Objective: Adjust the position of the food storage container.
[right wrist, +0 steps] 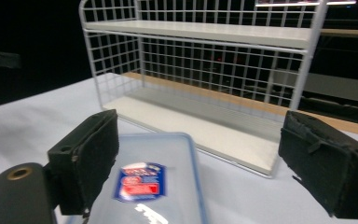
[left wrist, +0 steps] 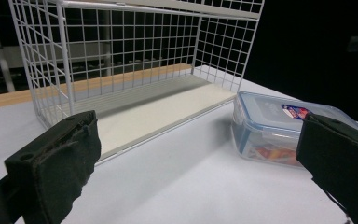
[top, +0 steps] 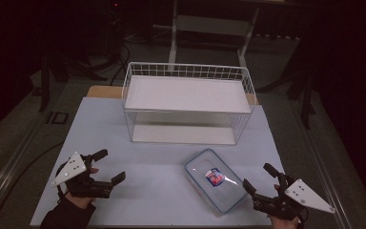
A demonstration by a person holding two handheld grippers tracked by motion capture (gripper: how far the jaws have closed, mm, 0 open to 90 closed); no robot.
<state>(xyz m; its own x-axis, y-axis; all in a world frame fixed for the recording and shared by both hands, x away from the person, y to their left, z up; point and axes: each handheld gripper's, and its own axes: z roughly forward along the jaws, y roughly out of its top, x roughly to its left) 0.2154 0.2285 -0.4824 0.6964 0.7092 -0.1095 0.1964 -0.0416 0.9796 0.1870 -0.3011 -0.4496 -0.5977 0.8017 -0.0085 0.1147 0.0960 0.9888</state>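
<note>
A clear plastic box with a blue-rimmed lid and a red and blue label [top: 215,180] [left wrist: 272,127] [right wrist: 150,182] lies flat on the white table [top: 138,171], front right of centre. Behind it stands a white wire rack with two shelves [top: 187,102] [left wrist: 135,60] [right wrist: 205,70], both shelves bare. My left gripper [top: 108,167] [left wrist: 196,158] rests near the front left of the table, open, with nothing between its jaws. My right gripper [top: 259,177] [right wrist: 196,163] sits at the front right, just right of the box, open; the box's near end lies low between its jaws, untouched.
The table's far edge shows a wooden strip [top: 104,90] behind the rack. Dark floor, cables and a desk frame [top: 209,28] surround the table. Bare white tabletop lies between the left gripper and the box.
</note>
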